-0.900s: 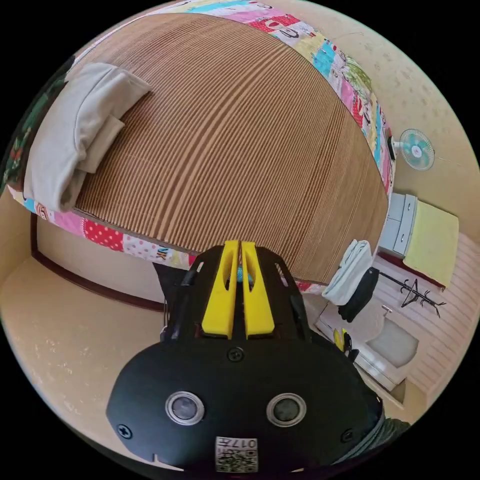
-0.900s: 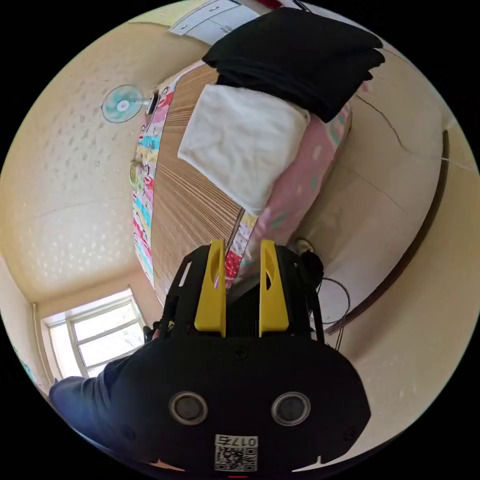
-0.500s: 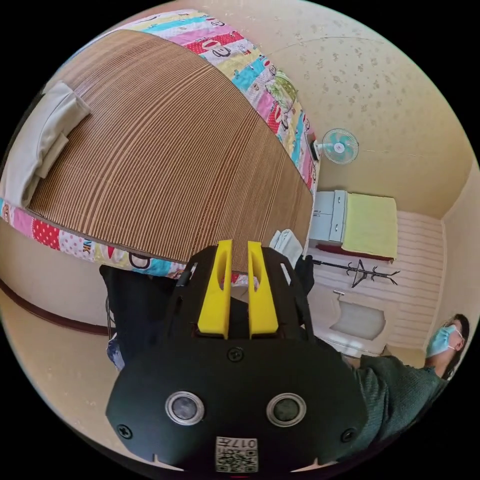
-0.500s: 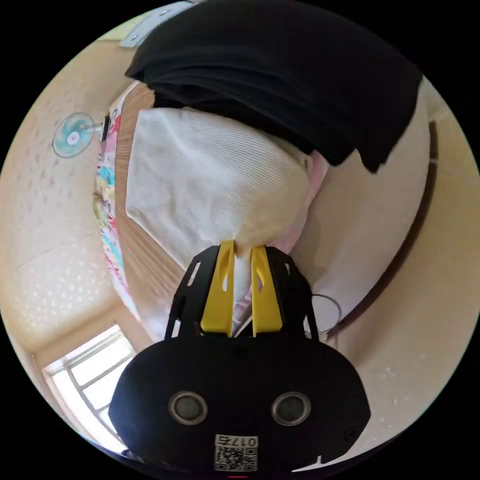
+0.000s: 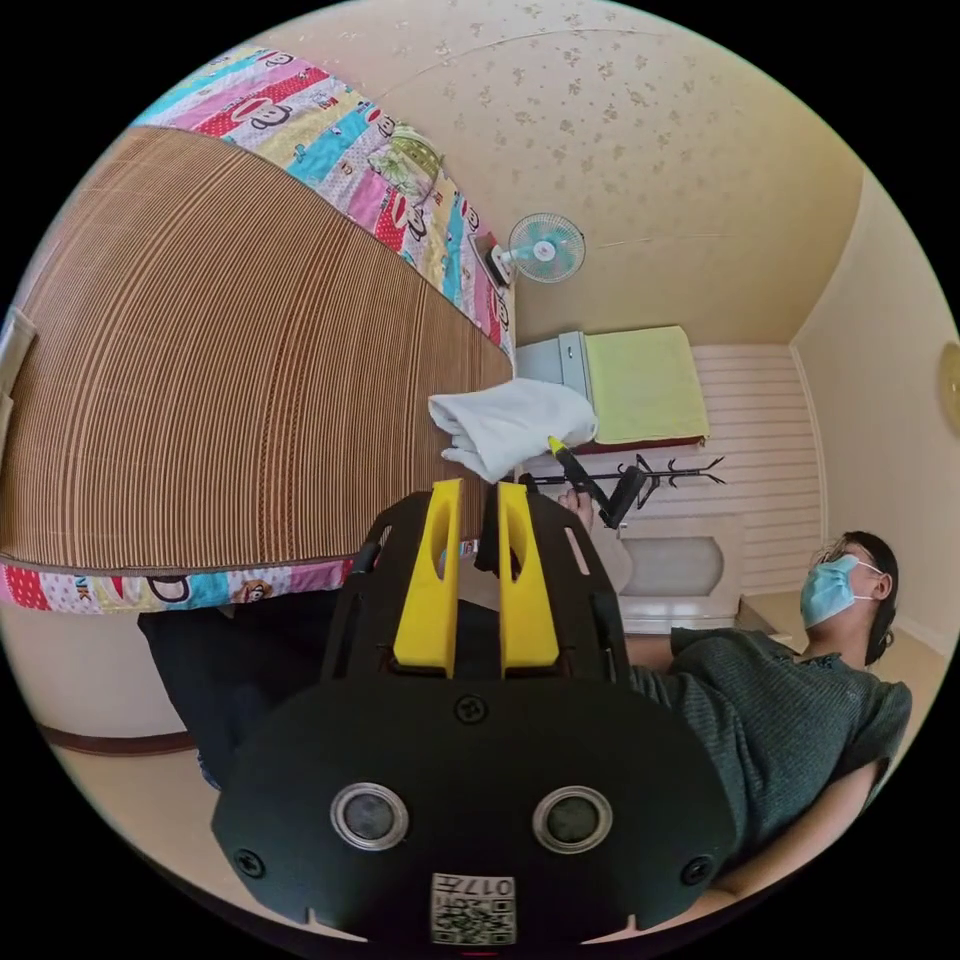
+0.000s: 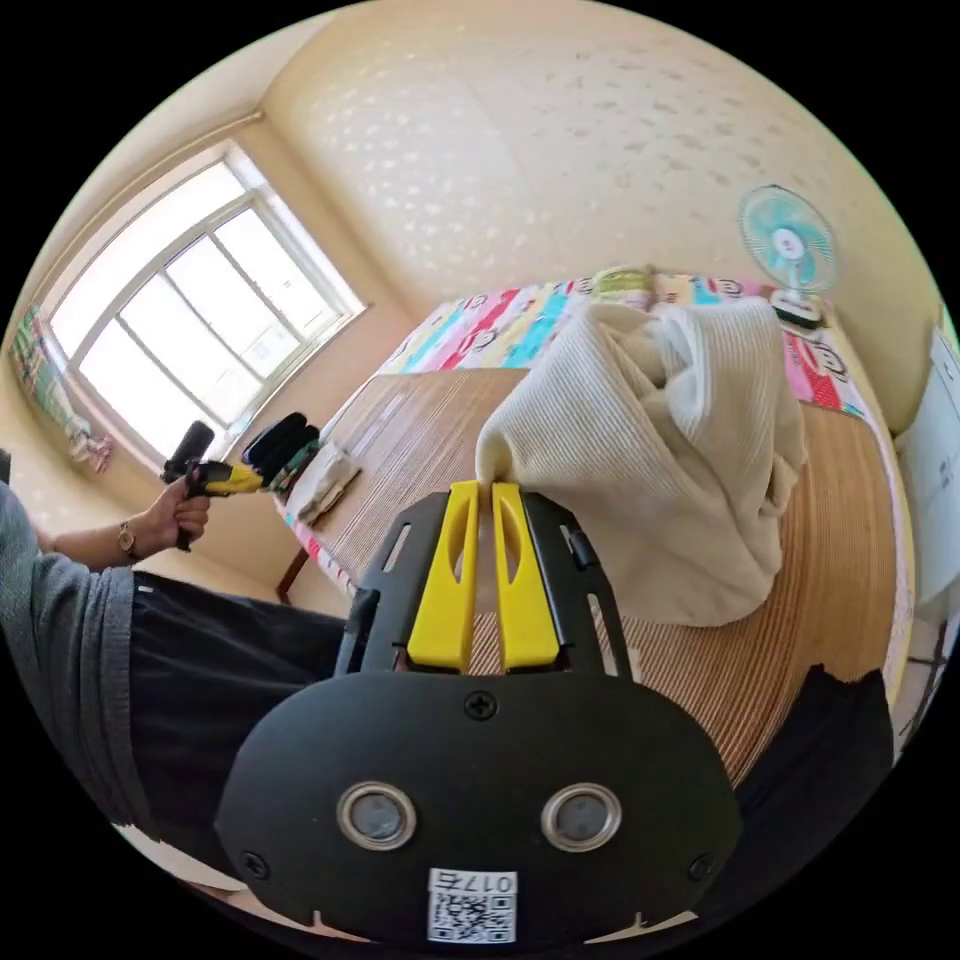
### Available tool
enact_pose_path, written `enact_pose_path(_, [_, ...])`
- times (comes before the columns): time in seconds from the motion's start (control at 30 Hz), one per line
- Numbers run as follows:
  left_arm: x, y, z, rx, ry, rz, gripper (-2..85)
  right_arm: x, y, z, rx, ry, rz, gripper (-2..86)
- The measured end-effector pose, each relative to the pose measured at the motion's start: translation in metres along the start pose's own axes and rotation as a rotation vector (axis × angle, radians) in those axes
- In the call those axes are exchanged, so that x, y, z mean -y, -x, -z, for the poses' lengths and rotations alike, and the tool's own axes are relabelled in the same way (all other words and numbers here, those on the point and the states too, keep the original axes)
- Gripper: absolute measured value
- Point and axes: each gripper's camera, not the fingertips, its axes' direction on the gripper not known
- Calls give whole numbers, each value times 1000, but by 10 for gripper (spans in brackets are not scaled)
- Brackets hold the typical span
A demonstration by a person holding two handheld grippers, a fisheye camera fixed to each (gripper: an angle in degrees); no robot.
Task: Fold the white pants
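Status entry, one moment.

Right gripper (image 6: 484,487): I have its jaws clenched on a corner of the white pants (image 6: 650,460). Both yellow jaws press the fabric at the tips. Pants hang bunched in the air above the ribbed mat (image 6: 420,440) on the bed, not spread out. In the left gripper view the same bundle (image 5: 510,425) hangs off the tip of the right gripper (image 5: 556,446), past the mat's far corner.

Left gripper (image 5: 470,490): jaws slightly apart, nothing between them, empty. In the right gripper view it's off to the side in the person's hand (image 6: 175,510), well apart from the pants.

Risks, as I judge them:
- Grip is on one small corner only, w/ the whole garment's weight below it. A quick swing could pull the cloth out of the jaws.
- Pants are balled up, so setting them down as they are gives a heap; legs may stay twisted and folds come out crooked. Needs a shake or a 2nd grip from the left side.
- Bundle is near the mat's edge, so a low release may let part slide off the bed.
- Folded items at the mat's other end may get swept by a wide swing.

Count:
- white pants: 1
- grippers: 2
- mat: 1
- patchwork bedsheet (image 5: 340,130): 1
- fan (image 6: 788,240): 1
- window (image 6: 190,320): 1
- coat rack (image 5: 690,470): 1
- folded pile (image 6: 325,478) at the mat's far end: 1; no. of items in it I can't tell
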Motion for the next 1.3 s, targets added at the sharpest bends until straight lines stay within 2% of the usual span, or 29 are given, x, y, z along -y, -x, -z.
enact_pose_path(0.17, [14, 4, -16, -15, -1, 37, 65, -58, -23, -122, 162, 334, -254, 25])
enact_pose_path(0.27, [21, 11, -21, -26, -15, 78, 64, -88, -48, -147, 259, 449, -391, 20])
enact_pose_path(0.33, [26, 12, -24, -30, -22, 87, 64, -93, -64, -133, 294, 364, -454, 19])
enact_pose_path(0.5, [36, 3, -35, 58, 4, 79, 65, -73, -125, -98, 208, 213, -609, 57])
enact_pose_path(0.67, [41, -11, -48, 132, 41, 58, 66, -25, -198, -118, 6, 163, -796, 119])
enact_pose_path(0.83, [36, -18, -43, 167, 24, 69, 68, -44, -255, -173, 190, 262, -968, 119])
enact_pose_path(0.93, [38, -29, -39, 266, 13, 40, 73, -48, -244, -169, 219, 217, -914, 69])
enact_pose_path(1.03, [51, -49, -47, 353, 33, -23, 82, -27, -196, -134, 324, 105, -665, 41])
enact_pose_path(1.17, [93, -82, -77, 315, 73, -116, 111, 17, -92, -87, 413, 23, -335, 31])
enact_pose_path(1.3, [156, -135, -135, 314, 170, -278, 172, 44, -21, -79, 507, 18, -163, 25])
